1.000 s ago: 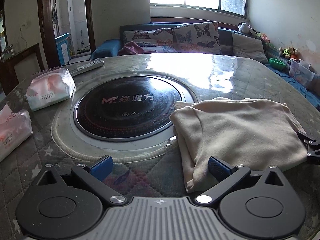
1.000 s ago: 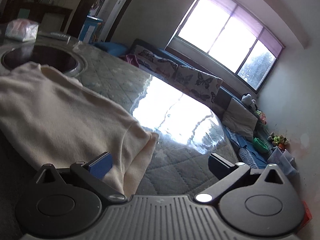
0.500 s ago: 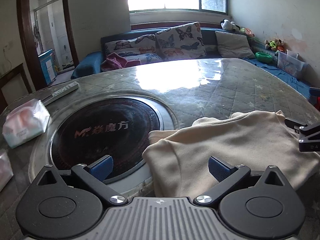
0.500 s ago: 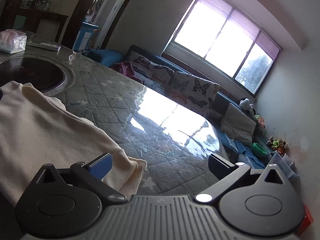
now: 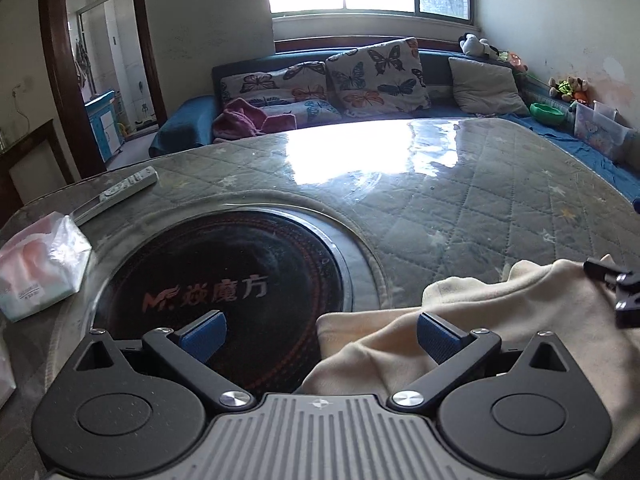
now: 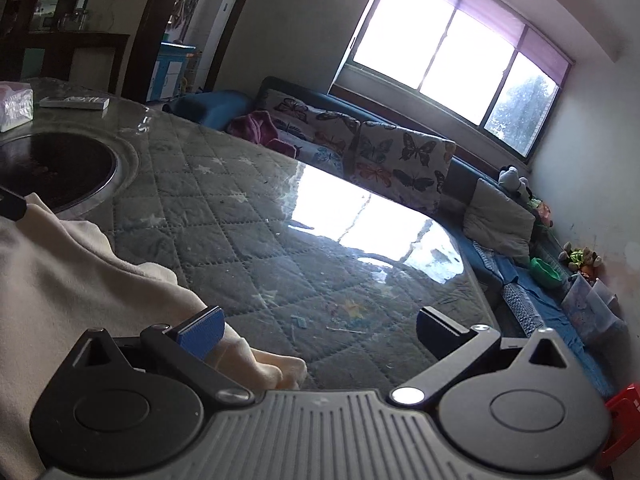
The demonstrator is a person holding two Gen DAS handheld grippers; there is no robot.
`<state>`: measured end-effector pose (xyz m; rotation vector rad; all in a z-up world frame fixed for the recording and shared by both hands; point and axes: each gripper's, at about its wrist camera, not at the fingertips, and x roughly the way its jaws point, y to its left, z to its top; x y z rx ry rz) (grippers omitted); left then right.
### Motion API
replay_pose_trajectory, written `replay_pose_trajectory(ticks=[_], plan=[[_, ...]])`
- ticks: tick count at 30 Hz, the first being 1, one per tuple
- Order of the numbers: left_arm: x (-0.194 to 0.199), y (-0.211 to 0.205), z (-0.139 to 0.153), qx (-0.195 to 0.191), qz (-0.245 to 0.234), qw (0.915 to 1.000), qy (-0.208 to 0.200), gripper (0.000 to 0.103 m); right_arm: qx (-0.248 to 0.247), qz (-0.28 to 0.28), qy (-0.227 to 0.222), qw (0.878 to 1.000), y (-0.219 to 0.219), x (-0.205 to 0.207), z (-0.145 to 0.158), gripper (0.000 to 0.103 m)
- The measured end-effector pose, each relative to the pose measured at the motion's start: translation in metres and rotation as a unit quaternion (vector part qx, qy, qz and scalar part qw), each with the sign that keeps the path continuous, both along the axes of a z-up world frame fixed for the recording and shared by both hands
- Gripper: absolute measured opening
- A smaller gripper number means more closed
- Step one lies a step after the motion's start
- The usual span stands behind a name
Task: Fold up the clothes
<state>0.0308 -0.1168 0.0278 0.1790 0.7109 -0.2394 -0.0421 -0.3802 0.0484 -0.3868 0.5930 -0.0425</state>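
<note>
Cream garment [image 5: 500, 320], apparently a sweatshirt partly folded, lies bunched on the quilted counter [image 5: 460, 208] just right of the round black cooktop [image 5: 224, 280] set into it, with one corner lapping the cooktop's metal rim. Left gripper [image 5: 320, 330] hangs released and empty, its blue-padded fingers [image 5: 202, 334] spread wide, one over the cooktop glass and the other over the garment's near-left corner. Right gripper [image 6: 318, 332] is likewise spread and grasping nothing, with one blue pad over the garment's right-hand edge and its other finger over bare counter on the far side from the cooktop. The garment's long axis runs across from the cooktop toward the right gripper, so each gripper stands at one end; the left one looks nearer to a graspable corner, and the next fold would likely call for both to close on those ends together. Printed in red on the cooktop glass is "Mr." followed by the characters "焱魔方". Left of the cooktop sits a soft tissue pack [image 5: 38, 268] whose small label is too blurred to read, and beyond it a white remote control [image 5: 128, 188].
</note>
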Motion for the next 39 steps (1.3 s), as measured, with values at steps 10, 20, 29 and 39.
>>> replay_pose_trajectory(ticks=[10, 20, 29, 39], plan=[[0.009, -0.011, -0.004, -0.003, -0.014, 0.9999, 0.009, 0.103, -0.007, 0.007, -0.008, 1.0, 0.006, 0.0, 0.004, 0.103], [0.014, -0.016, -0.009, 0.0, -0.02, 0.9996, 0.019, 0.103, -0.012, 0.014, 0.006, 1.0, 0.016, 0.006, -0.003, 0.103], [-0.002, 0.0, 0.001, -0.01, -0.004, 0.9999, 0.01, 0.103, -0.007, 0.091, -0.005, 0.996, 0.047, -0.036, 0.02, 0.103], [-0.02, 0.044, 0.007, -0.033, 0.044, 0.9985, 0.003, 0.103, 0.029, 0.201, 0.047, 0.978, 0.105, -0.078, 0.025, 0.098]])
